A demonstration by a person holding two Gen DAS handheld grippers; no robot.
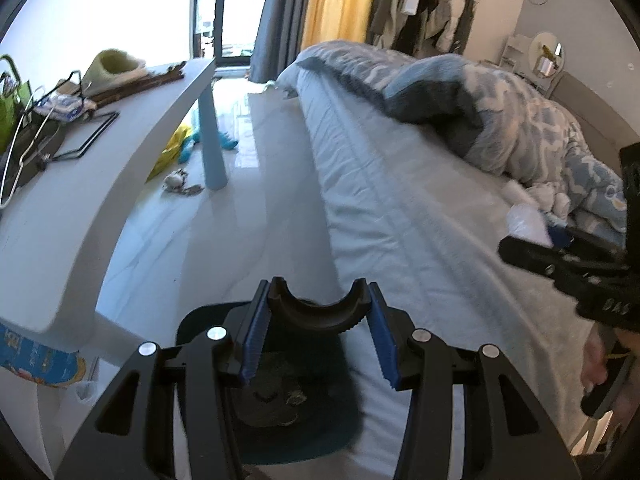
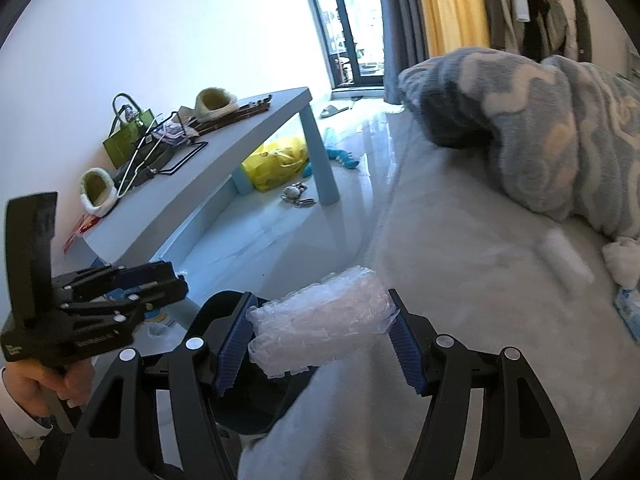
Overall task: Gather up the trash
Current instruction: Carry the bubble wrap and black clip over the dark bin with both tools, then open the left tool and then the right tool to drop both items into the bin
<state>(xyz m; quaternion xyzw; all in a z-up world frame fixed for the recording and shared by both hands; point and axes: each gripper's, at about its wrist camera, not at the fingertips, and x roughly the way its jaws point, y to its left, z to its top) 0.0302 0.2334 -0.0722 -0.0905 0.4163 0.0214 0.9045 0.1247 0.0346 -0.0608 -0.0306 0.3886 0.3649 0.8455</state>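
Observation:
My right gripper (image 2: 322, 340) holds a crumpled clear plastic wrap (image 2: 320, 326) between its blue pads, over the bed's edge and just above the dark bin (image 2: 256, 400) on the floor. My left gripper (image 1: 318, 334) is open and empty, pointing along the bed edge above the same bin (image 1: 280, 400), which holds some dark trash. The right gripper with the pale wrap also shows at the right of the left wrist view (image 1: 532, 236). The left gripper also shows at the left of the right wrist view (image 2: 176, 284). More white scraps (image 2: 564, 260) lie on the bed near the blanket.
A grey-white bed (image 1: 400, 200) with a blue patterned blanket (image 1: 500, 112) is on the right. A low light-blue table (image 2: 224, 152) holds slippers, a green bag and hangers. A yellow bag (image 2: 276, 160) and small items lie on the glossy floor under it.

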